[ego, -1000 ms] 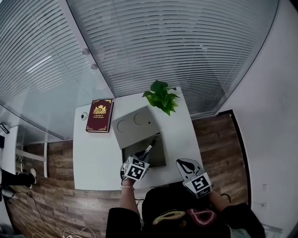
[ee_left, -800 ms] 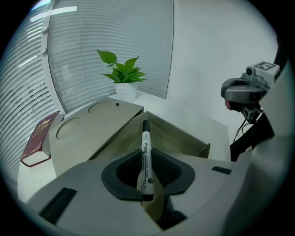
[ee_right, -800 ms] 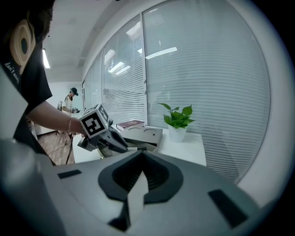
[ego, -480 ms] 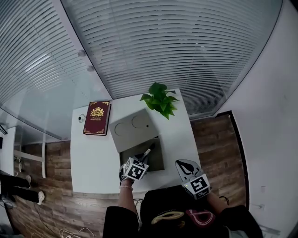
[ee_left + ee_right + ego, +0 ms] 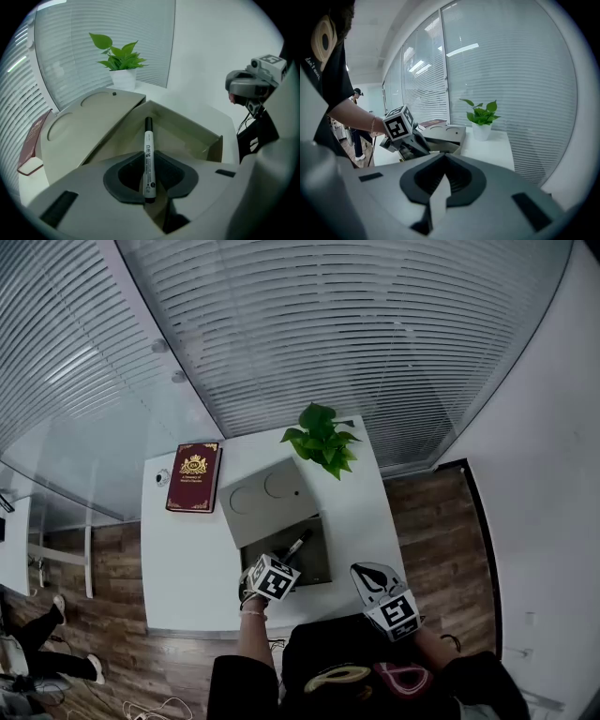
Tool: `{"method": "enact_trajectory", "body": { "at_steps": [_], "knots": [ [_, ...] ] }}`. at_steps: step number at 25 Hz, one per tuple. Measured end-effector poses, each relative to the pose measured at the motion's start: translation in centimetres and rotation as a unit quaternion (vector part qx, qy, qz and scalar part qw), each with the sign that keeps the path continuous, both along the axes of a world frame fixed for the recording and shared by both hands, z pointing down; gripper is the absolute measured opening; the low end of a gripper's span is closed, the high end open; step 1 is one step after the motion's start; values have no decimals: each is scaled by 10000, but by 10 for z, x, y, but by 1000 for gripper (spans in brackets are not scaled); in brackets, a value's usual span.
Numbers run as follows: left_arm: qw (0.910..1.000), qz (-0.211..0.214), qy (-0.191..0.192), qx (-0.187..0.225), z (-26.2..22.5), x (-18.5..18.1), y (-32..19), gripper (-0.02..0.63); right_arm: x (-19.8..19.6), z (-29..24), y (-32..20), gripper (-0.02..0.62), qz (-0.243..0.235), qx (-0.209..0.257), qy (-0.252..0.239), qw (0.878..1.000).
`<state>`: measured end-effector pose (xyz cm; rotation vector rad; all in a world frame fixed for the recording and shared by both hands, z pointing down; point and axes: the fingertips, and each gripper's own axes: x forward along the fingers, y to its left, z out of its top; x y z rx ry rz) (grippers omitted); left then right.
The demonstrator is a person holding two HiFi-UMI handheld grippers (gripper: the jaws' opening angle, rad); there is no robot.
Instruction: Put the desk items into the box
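Note:
A black-capped white marker [image 5: 148,154] sits upright between the jaws of my left gripper [image 5: 149,164], which is shut on it. Its cap end points down into the open grey box [image 5: 187,136]. In the head view the marker [image 5: 297,545] hangs over the box [image 5: 321,570], held by the left gripper [image 5: 283,561]. The box's lid [image 5: 267,498] leans back on the far side. My right gripper [image 5: 371,572] hovers off the table's near right edge, shut and holding nothing. The right gripper [image 5: 444,160] looks towards the left gripper [image 5: 412,143].
A potted green plant [image 5: 322,437] stands at the table's far side, behind the box. A red book [image 5: 192,477] lies at the far left corner with a small round object [image 5: 163,478] beside it. White table [image 5: 187,559] borders wood floor.
My left gripper has sunk a little with the marker, closer to the box's opening. The right gripper has stayed where it was.

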<state>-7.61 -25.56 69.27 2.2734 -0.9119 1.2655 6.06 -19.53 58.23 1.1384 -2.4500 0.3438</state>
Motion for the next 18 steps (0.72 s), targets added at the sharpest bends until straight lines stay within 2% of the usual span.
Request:
{"method": "enact_trajectory", "body": {
  "at_steps": [3, 10, 14, 18],
  "knots": [
    [9999, -32, -26, 97, 0, -1, 0, 80, -2, -4, -2, 6, 8, 33, -34, 10000],
    [9999, -134, -41, 24, 0, -2, -2, 89, -1, 1, -3, 6, 31, -1, -89, 10000],
    [9989, -438, 87, 145, 1, -9, -6, 150, -2, 1, -3, 6, 15, -5, -110, 9999],
    [9979, -606, 211, 116, 1, -13, -7, 176, -4, 0, -1, 6, -18, -65, -88, 9999]
  ]
}}
